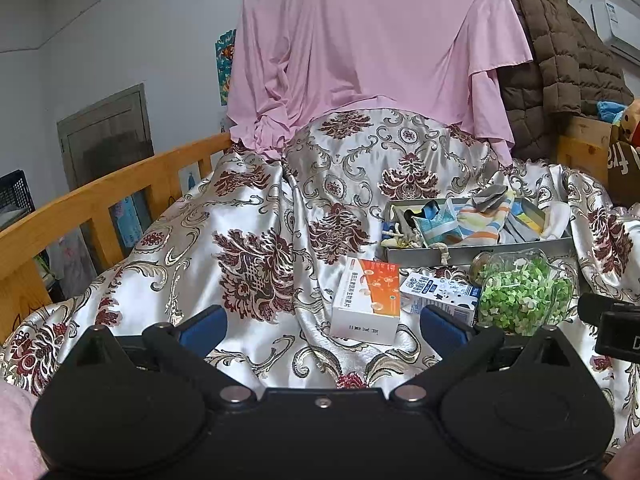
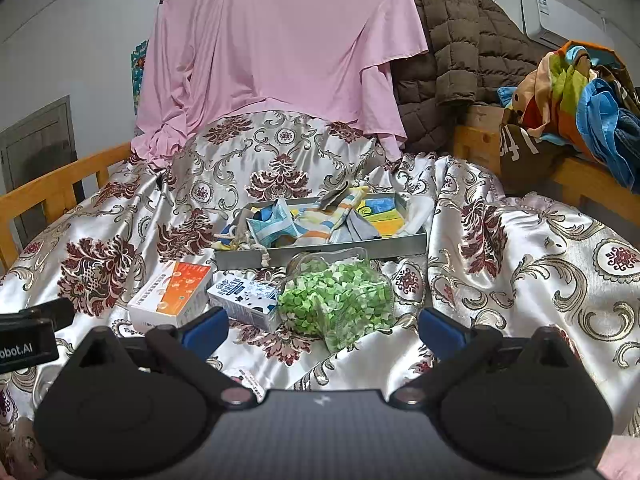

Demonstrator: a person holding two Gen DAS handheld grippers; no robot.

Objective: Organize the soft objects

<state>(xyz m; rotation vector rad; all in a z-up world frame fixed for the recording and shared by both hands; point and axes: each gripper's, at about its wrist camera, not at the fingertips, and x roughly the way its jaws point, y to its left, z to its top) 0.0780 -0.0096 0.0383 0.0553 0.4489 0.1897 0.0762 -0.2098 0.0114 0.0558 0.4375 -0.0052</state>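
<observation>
Both tongs hover over a bed draped in a shiny white satin cover with maroon floral and silver scroll patterns, and both are released, fingers spread wide with nothing between them. The left gripper points at a white and orange cardboard box, which lies just ahead of its fingertips. The right gripper faces a clear plastic jar filled with small green paper stars, lying on its side just ahead of its blue fingertips. A small blue and white milk carton lies between box and jar, touching the jar. The soft things (striped and patterned cloth pieces) sit heaped in a shallow grey rectangular tray beyond the jar, apart from both tongs.
</observation>
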